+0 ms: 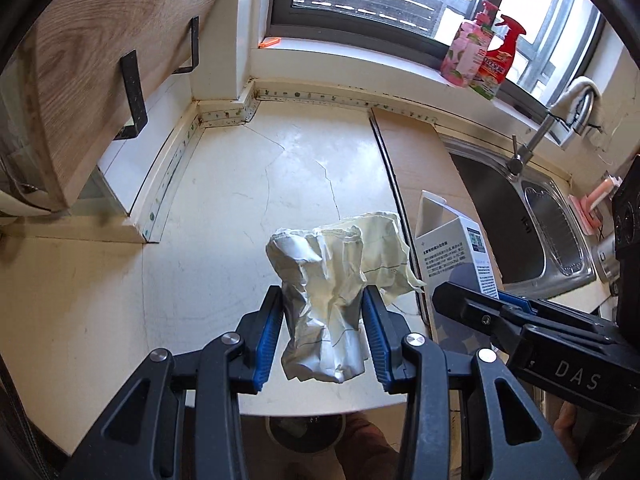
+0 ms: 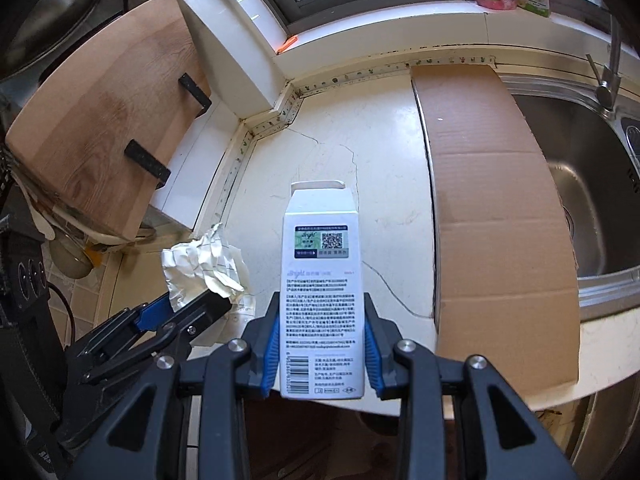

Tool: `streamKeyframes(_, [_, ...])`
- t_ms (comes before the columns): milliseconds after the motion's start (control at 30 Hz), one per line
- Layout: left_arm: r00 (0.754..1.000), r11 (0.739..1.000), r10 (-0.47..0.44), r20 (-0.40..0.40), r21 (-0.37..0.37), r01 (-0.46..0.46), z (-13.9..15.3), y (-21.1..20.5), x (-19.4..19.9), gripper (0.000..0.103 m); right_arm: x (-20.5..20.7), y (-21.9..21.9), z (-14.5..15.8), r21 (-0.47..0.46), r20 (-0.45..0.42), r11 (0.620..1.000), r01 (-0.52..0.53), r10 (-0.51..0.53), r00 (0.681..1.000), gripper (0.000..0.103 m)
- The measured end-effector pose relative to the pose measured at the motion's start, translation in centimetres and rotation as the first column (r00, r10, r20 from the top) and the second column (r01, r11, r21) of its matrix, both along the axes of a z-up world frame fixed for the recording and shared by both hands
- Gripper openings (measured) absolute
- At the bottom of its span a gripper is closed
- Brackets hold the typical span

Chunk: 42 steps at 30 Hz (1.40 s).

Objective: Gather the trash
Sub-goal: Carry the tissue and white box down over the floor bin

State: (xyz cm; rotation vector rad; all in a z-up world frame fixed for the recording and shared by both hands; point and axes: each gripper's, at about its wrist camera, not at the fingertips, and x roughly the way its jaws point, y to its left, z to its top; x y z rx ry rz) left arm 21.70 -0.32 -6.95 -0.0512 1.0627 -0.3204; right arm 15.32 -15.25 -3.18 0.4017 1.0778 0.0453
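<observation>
My left gripper (image 1: 324, 300) is shut on a crumpled wad of white and pale yellow paper (image 1: 332, 272) and holds it above the front of the white countertop (image 1: 224, 200). My right gripper (image 2: 320, 304) is shut on a white printed carton box (image 2: 322, 280) with a QR code, held upright over the counter's front edge. In the left wrist view the box (image 1: 456, 248) and the right gripper (image 1: 480, 304) are just to the right. In the right wrist view the paper (image 2: 204, 264) and the left gripper (image 2: 188, 304) are at the left.
A flat piece of brown cardboard (image 2: 492, 208) lies on the counter beside the steel sink (image 2: 592, 184) and tap (image 1: 536, 136). A wooden board (image 1: 100, 60) leans at the left. Two bottles (image 1: 480, 52) stand on the windowsill. A round bin (image 1: 306, 432) shows below the counter edge.
</observation>
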Motion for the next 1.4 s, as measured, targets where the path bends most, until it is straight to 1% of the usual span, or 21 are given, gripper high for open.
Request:
streamKeyframes(167, [0.999,0.998,-0.043,0.005,-0.044,0.043,0.6,1.0,-5.0,0.038,-5.4,2.6,1.6,-0.008,0.042,1.000,0.023,-0.023,0.999,0.035])
streamKeyframes(333, [0.998,0.996,-0.068,0.016,-0.055,0.069,1.1,1.5,-8.9,0.038,-9.9,4.5,2.1,-0.024,0.055,0.999,0.028,-0.026,0.998,0.035])
streamKeyframes(533, [0.997,0.997,-0.071,0.028,-0.034,0.072,0.6,1.8,-12.4,0.039,-14.0,5.5,1.3,-0.050,0.019,0.998,0.025,-0.024,1.000,0.035])
streamKeyframes(667, [0.998,0.998,-0.059,0.014,-0.025,0.059,-0.7,1.9,-13.7,0.039,-16.2,5.8,0.0,-0.069,-0.015,0.998,0.016,-0.017,1.000,0.035])
streamKeyframes(733, [0.999,0.999,-0.053,0.008,-0.012,0.053,-1.7,1.8,-14.4,0.039,-17.2,5.8,-0.9,-0.069,-0.038,0.998,0.011,-0.013,0.999,0.035])
streamKeyframes(867, [0.998,0.999,-0.045,-0.038,-0.003,0.045,-4.5,1.5,-15.8,0.039,-18.8,5.6,-3.2,-0.056,-0.098,0.998,-0.001,-0.004,0.995,0.035])
streamKeyframes(1033, [0.996,0.998,-0.036,-0.078,0.045,0.040,-8.0,1.0,-18.2,0.039,-20.4,5.2,-6.8,-0.020,-0.188,0.999,-0.027,0.023,0.982,0.035])
streamKeyframes(1133, [0.993,0.998,-0.023,-0.119,0.056,0.030,-10.6,1.0,-19.3,0.039,-21.3,5.3,-9.9,-0.002,-0.256,0.999,-0.055,0.052,0.965,0.035])
streamKeyframes(1200, [0.989,0.998,-0.008,-0.150,0.061,0.017,-12.9,1.1,-19.9,0.039,-21.8,5.3,-12.1,0.003,-0.293,0.997,-0.071,0.069,0.954,0.035])
streamKeyframes(1300, [0.980,0.998,0.001,-0.200,0.069,0.013,-16.9,1.0,-20.8,0.039,-22.2,4.9,-15.9,0.017,-0.347,0.997,-0.079,0.080,0.934,0.035])
streamKeyframes(1400, [0.968,0.997,0.015,-0.251,0.072,0.004,-21.4,1.3,-21.4,0.039,-22.3,4.2,-20.4,0.027,-0.399,0.996,-0.079,0.084,0.913,0.035])
